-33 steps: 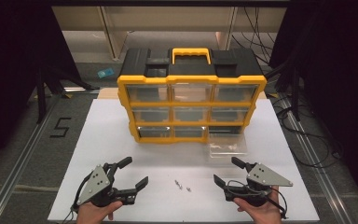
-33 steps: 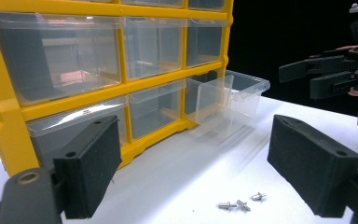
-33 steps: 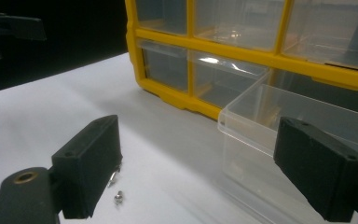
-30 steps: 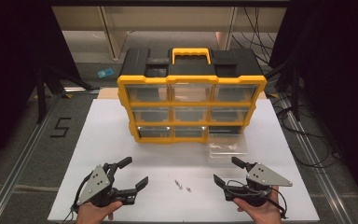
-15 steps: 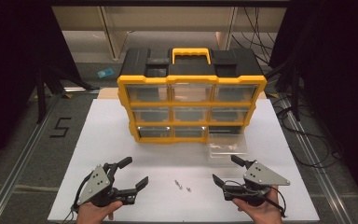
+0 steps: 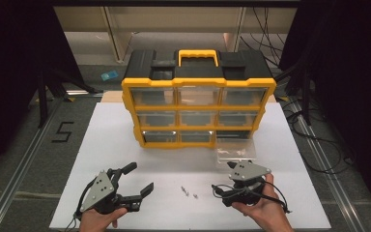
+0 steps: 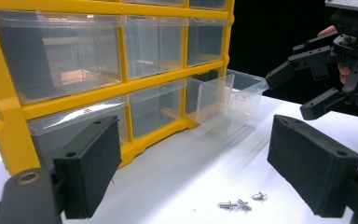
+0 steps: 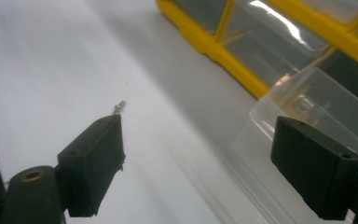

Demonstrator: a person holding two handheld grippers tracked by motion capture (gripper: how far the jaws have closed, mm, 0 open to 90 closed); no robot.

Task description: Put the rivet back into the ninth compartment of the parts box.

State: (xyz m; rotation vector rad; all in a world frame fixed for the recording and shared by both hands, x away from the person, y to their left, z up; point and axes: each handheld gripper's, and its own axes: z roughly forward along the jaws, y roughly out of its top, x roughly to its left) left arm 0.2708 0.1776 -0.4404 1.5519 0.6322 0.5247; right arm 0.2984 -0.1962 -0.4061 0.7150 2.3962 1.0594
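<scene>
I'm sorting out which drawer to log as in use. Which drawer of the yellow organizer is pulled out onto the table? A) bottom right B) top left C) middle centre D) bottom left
A: the clear drawer sticks out in front of the organizer at its bottom right slot, and every other drawer sits flush in the frame.

I see three small silver screws (image 6: 188, 191) lying loose on the white tabletop (image 6: 174, 159), low in the middle of the high view's frame. They lie on their sides, close together, two nearly touching and the third just beside them. In the left claw view they sit near the bottom edge, right of centre (image 7: 240, 203). In the right claw view one of them (image 8: 118, 108) shows left of centre, slightly blurred.
</scene>
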